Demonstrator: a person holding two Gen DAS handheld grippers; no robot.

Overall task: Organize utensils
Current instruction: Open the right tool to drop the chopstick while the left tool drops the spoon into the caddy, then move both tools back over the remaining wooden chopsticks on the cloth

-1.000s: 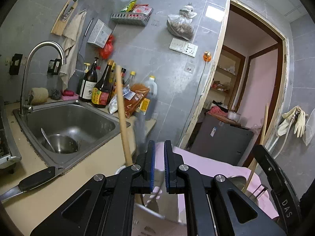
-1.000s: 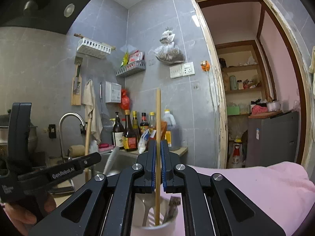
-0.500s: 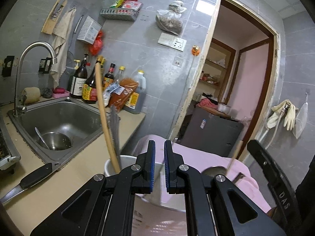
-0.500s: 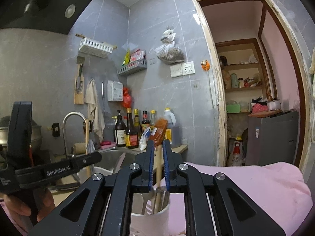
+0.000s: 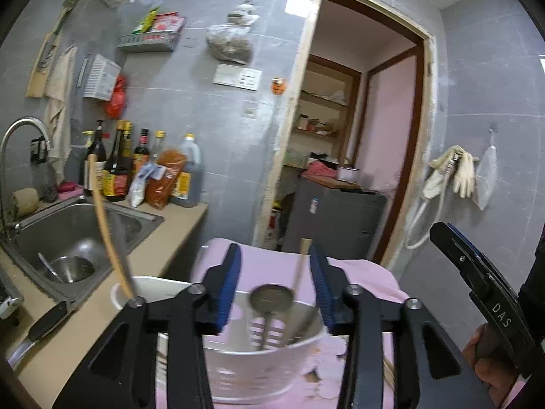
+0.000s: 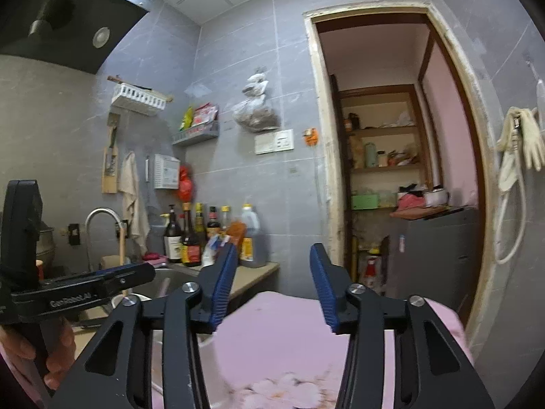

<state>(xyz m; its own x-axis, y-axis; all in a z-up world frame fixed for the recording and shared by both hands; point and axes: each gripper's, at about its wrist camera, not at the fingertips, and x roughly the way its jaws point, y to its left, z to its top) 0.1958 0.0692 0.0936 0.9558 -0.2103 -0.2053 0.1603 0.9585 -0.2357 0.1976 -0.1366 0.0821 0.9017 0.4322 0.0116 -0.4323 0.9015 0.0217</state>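
A white slotted utensil holder (image 5: 259, 368) stands on the pink cloth (image 5: 368, 276), holding a metal ladle (image 5: 270, 298) and a wooden handle (image 5: 301, 266). Left of it a second white cup (image 5: 153, 284) holds a long wooden stick (image 5: 105, 231). My left gripper (image 5: 276, 286) hovers just above the slotted holder; its jaws are opening and its pads touch nothing. My right gripper (image 6: 274, 286) hangs over the pink cloth (image 6: 289, 341), jaws opening, with nothing between them. Each gripper appears in the other's view: the right gripper (image 5: 477, 272) and the left gripper (image 6: 78, 289), each in a hand.
A steel sink (image 5: 78, 235) with a bowl and spoon lies at the left, under a tap (image 5: 20, 129). A black-handled knife (image 5: 44, 323) rests on the counter edge. Sauce bottles (image 5: 119, 167) line the wall. A doorway (image 5: 357, 119) and grey cabinet (image 5: 333, 218) are behind.
Both grippers went from shut to open and pulled up and back. The right one let go of the wooden stick, which dropped into the white cup.
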